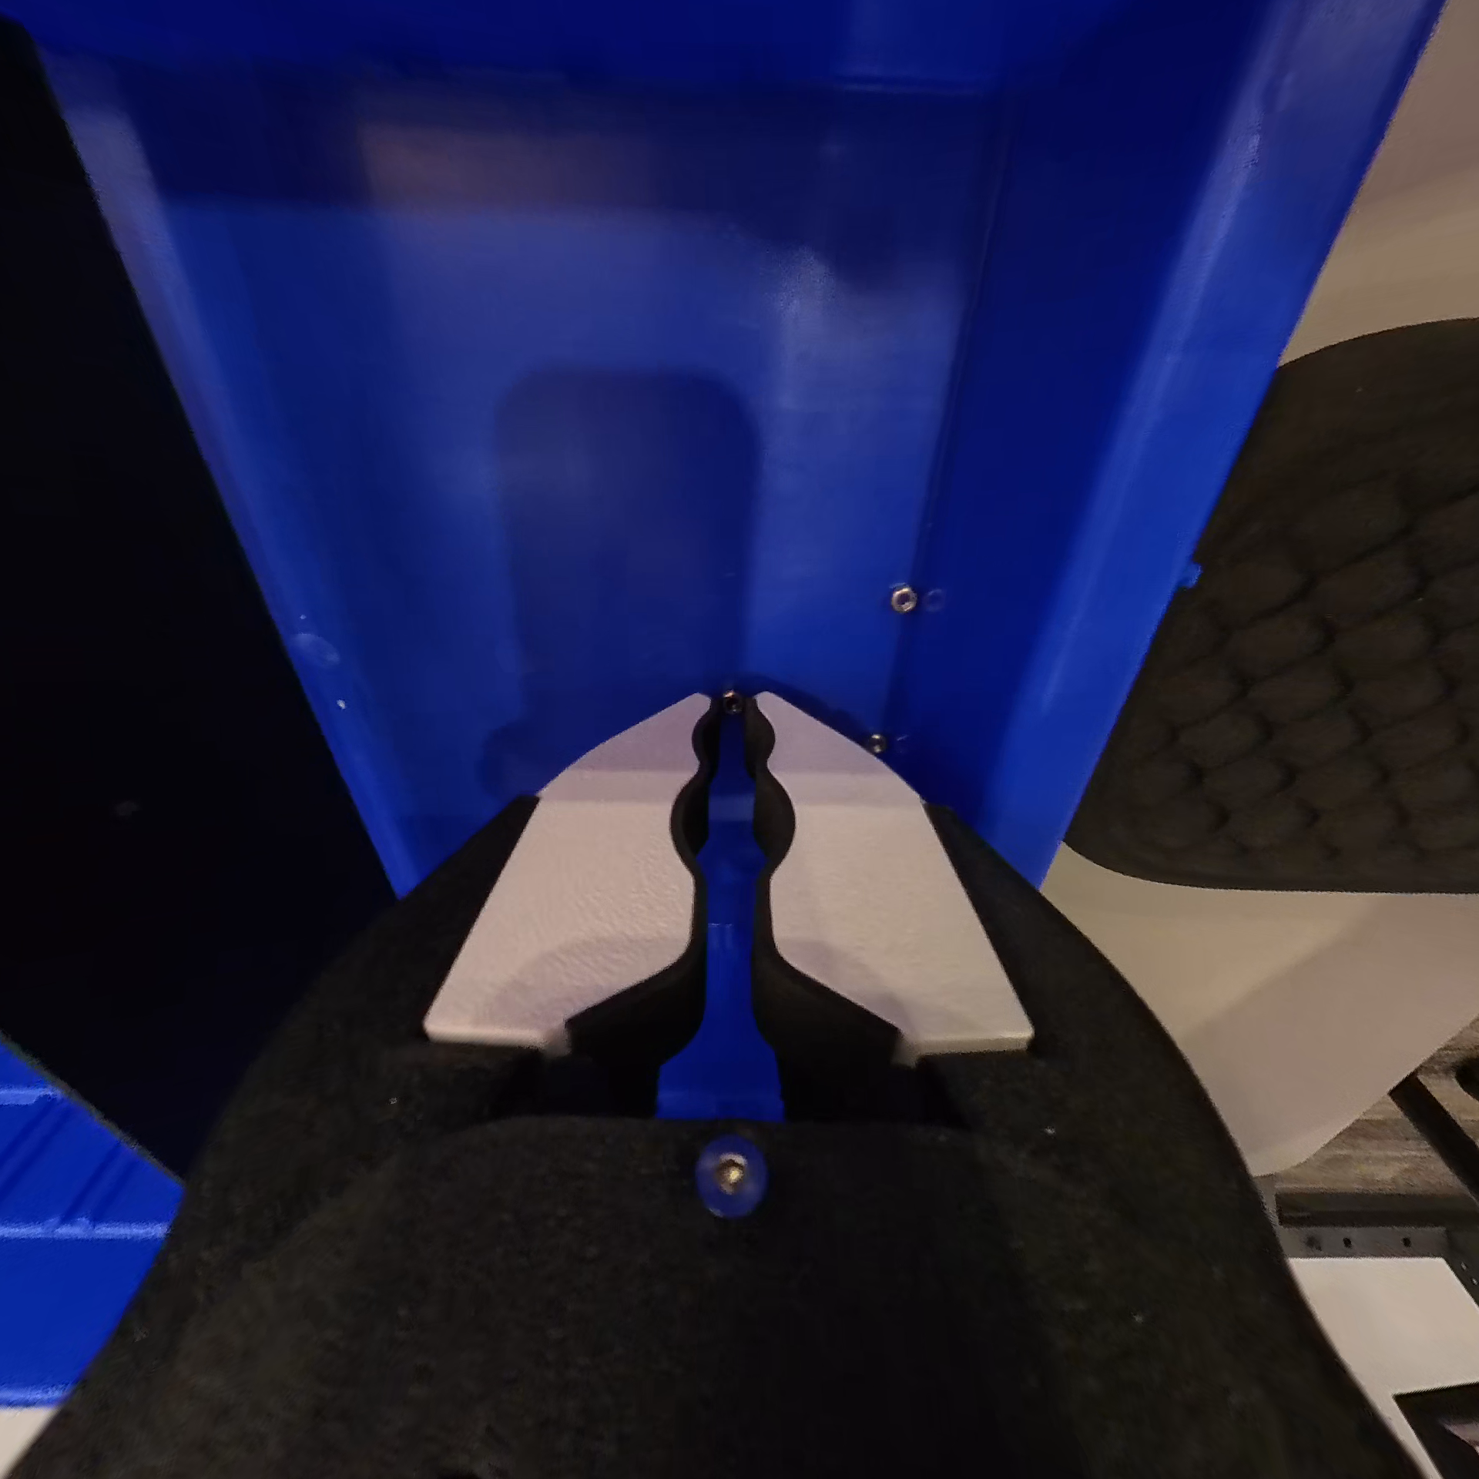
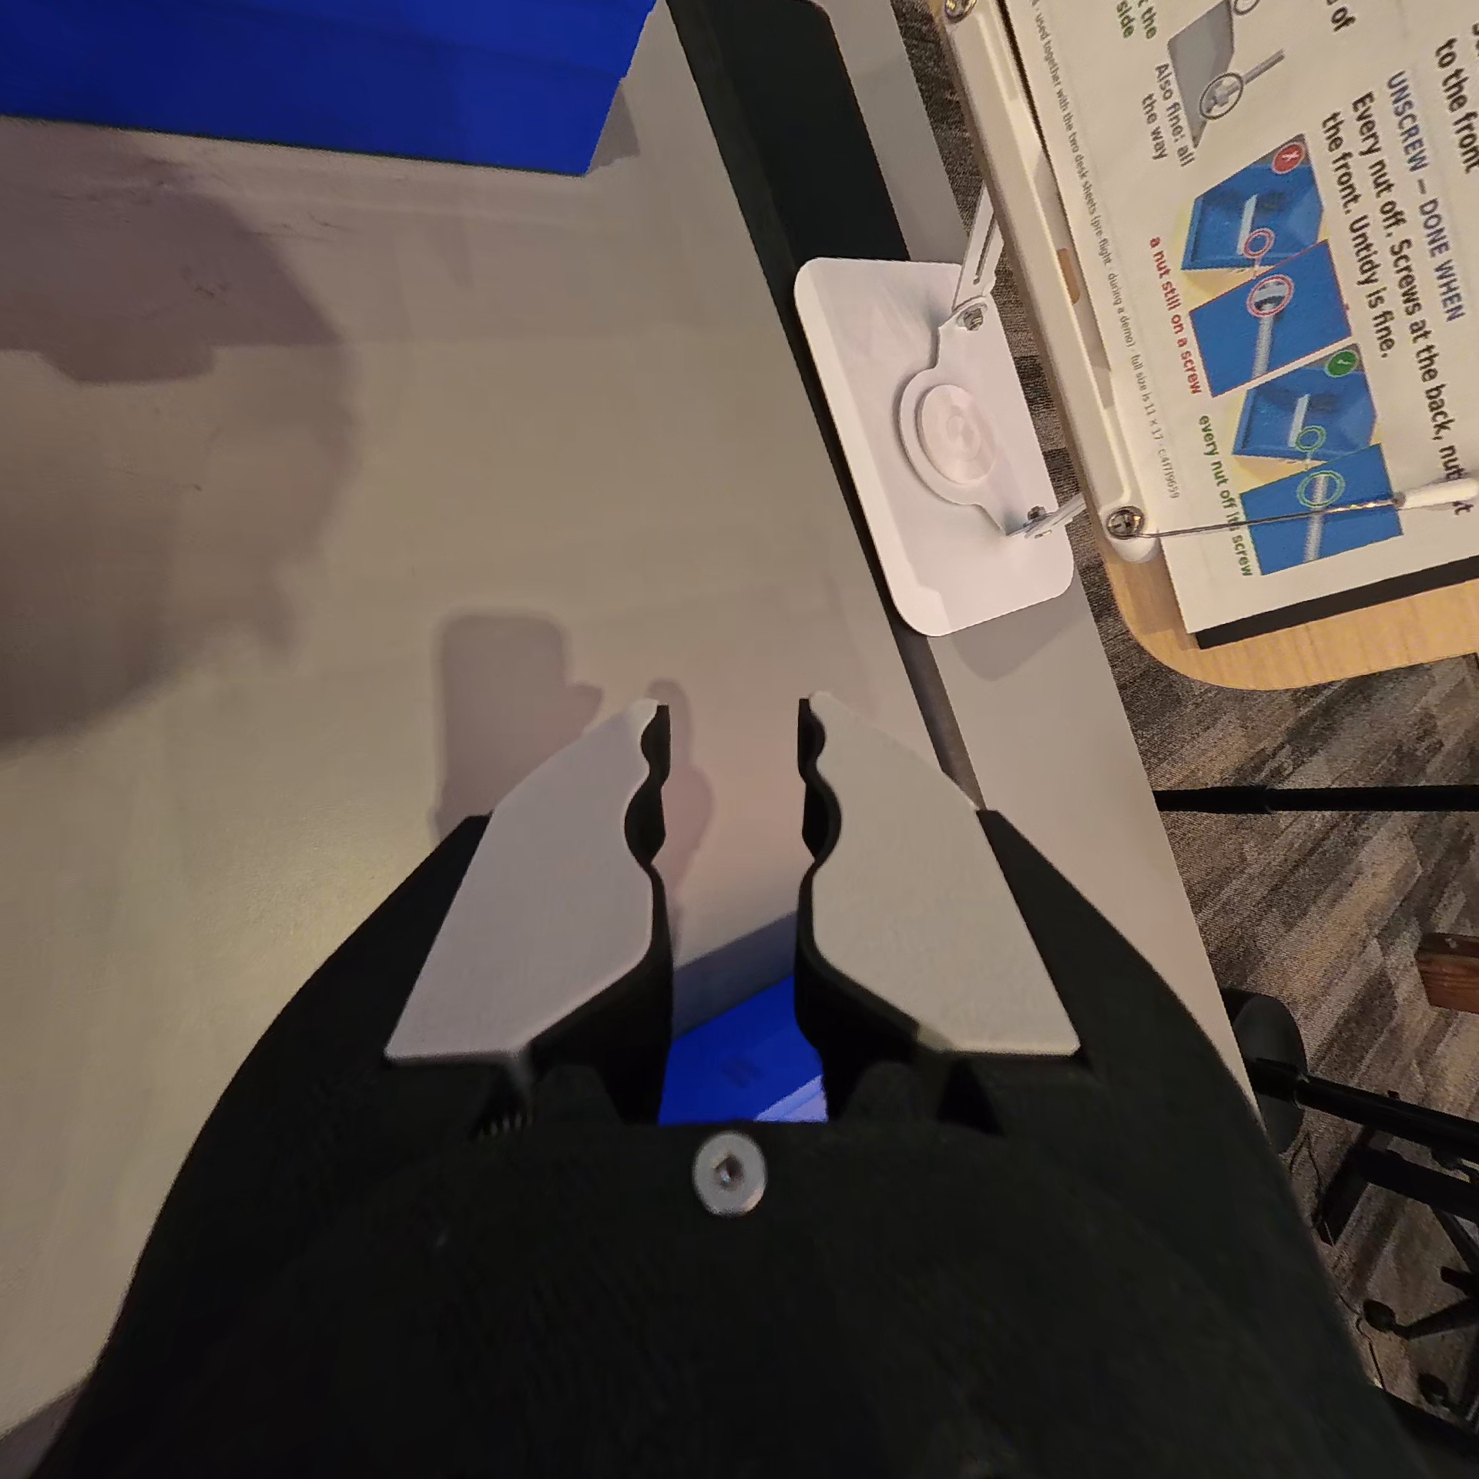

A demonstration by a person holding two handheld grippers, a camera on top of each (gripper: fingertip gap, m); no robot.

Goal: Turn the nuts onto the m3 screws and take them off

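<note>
In the left wrist view my left gripper is inside a blue plastic bin. Its fingertips are closed on a small dark screw, seen end-on just above the bin floor. A silver nut lies near the bin's right wall. Another small dark fastener lies closer, by the right finger. In the right wrist view my right gripper is open and empty above the grey table. A blue bin corner shows at the top left and a blue part shows below, between the fingers.
A black dimpled pad lies right of the bin. A white clamp base sits on the table's right edge and holds a board with a printed instruction sheet. Carpet floor and black stand legs lie beyond the edge. The left gripper's tips are roughly 40 cm from the right gripper's. The silver nut is about 4 cm from my left fingertips and 40 cm from my right.
</note>
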